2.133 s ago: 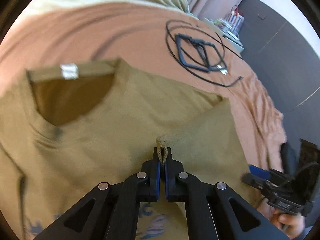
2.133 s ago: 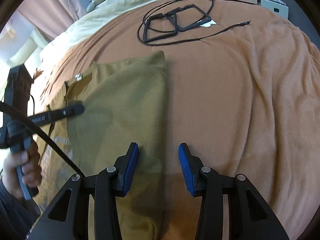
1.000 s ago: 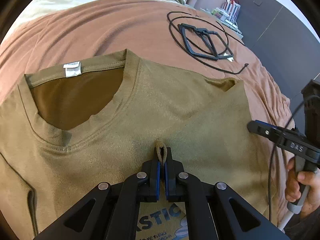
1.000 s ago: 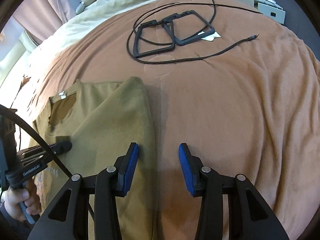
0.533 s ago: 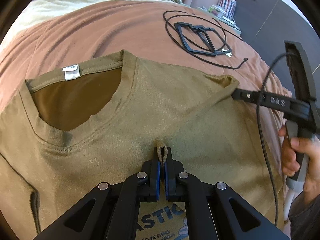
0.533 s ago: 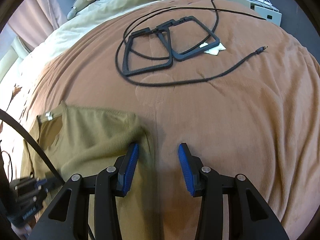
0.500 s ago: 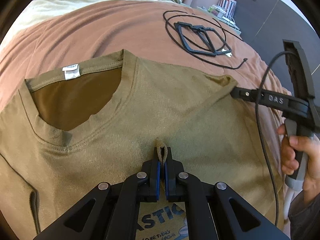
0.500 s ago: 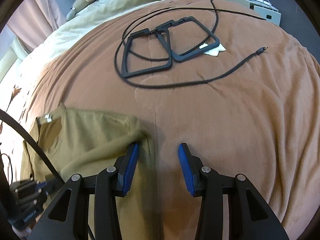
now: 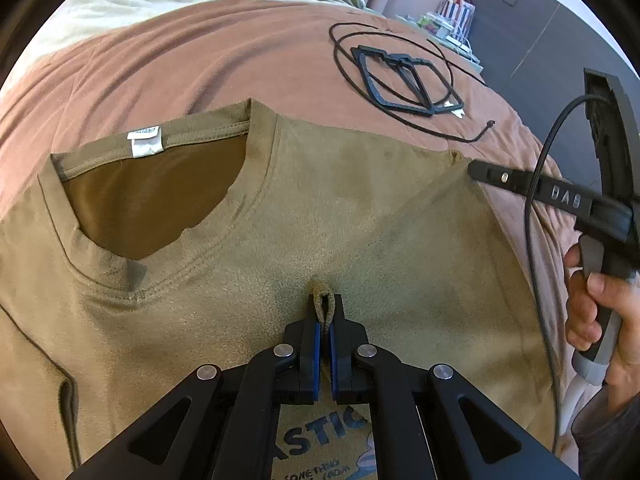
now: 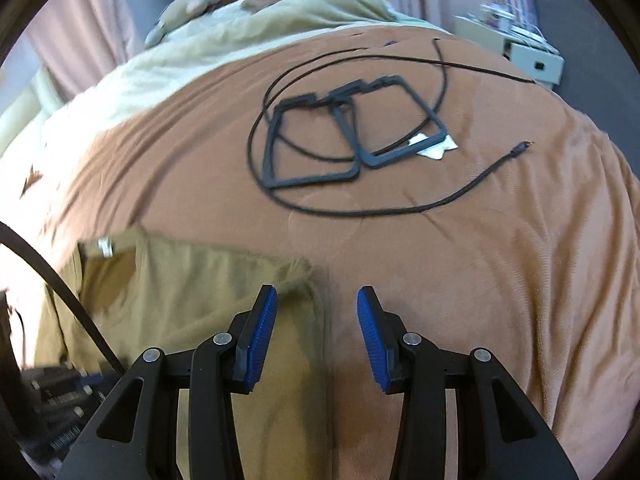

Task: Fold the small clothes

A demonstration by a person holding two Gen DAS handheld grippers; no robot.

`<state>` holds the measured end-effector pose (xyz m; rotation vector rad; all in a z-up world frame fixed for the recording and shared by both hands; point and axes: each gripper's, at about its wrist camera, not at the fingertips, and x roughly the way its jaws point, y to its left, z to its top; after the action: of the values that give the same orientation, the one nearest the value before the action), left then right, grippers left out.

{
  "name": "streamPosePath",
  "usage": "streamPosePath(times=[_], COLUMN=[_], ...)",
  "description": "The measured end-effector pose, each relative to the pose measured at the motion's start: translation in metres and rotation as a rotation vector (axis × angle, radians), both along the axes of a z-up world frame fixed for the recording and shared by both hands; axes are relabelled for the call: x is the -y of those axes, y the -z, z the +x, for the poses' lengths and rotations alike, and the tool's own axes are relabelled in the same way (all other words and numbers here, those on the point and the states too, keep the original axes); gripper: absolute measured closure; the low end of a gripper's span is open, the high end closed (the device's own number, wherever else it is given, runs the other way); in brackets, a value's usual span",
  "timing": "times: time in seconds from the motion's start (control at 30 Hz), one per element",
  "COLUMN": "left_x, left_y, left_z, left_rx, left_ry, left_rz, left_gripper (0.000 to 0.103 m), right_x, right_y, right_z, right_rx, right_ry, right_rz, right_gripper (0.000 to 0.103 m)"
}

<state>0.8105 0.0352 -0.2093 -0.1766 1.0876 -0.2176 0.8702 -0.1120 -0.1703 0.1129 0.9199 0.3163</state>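
Surface: a bed covered by a rust-brown blanket point(image 10: 460, 264), with a pale cream duvet point(image 10: 224, 48) bunched at its far end, pink curtains behind it and a dark wall to the right.
T-shirt: an olive-green T-shirt point(image 9: 360, 216) lies flat on the blanket, neckline toward the far end of the bed, with a white neck label point(image 9: 145, 142) sewn inside the collar.
Fold: the right-hand side of the shirt is laid over the body, leaving a straight vertical edge that shows in the right wrist view.
Print: blue lettering shows on the shirt front just below the left gripper's fingers.
Left gripper: the left gripper point(image 9: 324, 320) has its blue-padded fingers pressed together on a small pinch of the shirt fabric, which loops up above the tips.
Right gripper: the right gripper point(image 10: 316, 308) has its fingers spread apart with nothing between them; its left finger lies over the shirt's folded upper corner, its right finger over bare blanket.
Right hand: in the left wrist view the right hand point(image 9: 600, 312) grips the tool's handle, the finger tip touching the shirt's upper right corner.
Clutter: two black rectangular frames point(image 10: 348, 132) overlap on the blanket beyond the shirt, ringed by a loose black cable point(image 10: 460, 196), well apart from the shirt.
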Motion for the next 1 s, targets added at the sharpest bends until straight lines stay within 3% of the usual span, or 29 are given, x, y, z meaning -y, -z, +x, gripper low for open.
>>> streamPosePath(times=[0.17,0.3,0.57,0.67,0.73,0.8,0.9,1.0], left_x=[0.003,0.003,0.002,0.003,0.004,0.007,0.013,0.021], left_y=[0.000,0.003,0.000,-0.005,-0.008,-0.011,-0.012,-0.011], left_z=[0.004,0.009,0.007,0.001,-0.005,-0.012,-0.022,-0.033], left_rx=[0.009,0.014,0.010,0.002,0.002,0.010,-0.001,-0.013], left_ry=[0.003,-0.001,-0.013,-0.027,-0.032,-0.033,-0.028,-0.024], left_rz=[0.015,0.002,0.014,0.024,0.021,0.025,0.028,0.034], left_gripper=[0.100,0.100,0.096,0.082,0.058,0.048,0.047,0.047], right_x=[-0.002,0.001,-0.002,0.005,0.009,0.011,0.012,0.015], right_y=[0.012,0.017,0.013,0.007,0.004,0.000,-0.004,-0.009], right_z=[0.011,0.020,0.009,-0.003,-0.012,-0.027,-0.044,-0.063], right_rx=[-0.017,-0.010,-0.003,-0.024,-0.032,-0.046,-0.055,-0.059], right_ry=[0.028,0.079,0.089,0.047,0.019,-0.018,-0.059,-0.094], right_rz=[-0.044,-0.025,-0.081,-0.061,-0.061,-0.061,-0.068,-0.095], right_gripper=[0.063,0.063,0.063,0.062,0.062,0.061,0.047,0.044])
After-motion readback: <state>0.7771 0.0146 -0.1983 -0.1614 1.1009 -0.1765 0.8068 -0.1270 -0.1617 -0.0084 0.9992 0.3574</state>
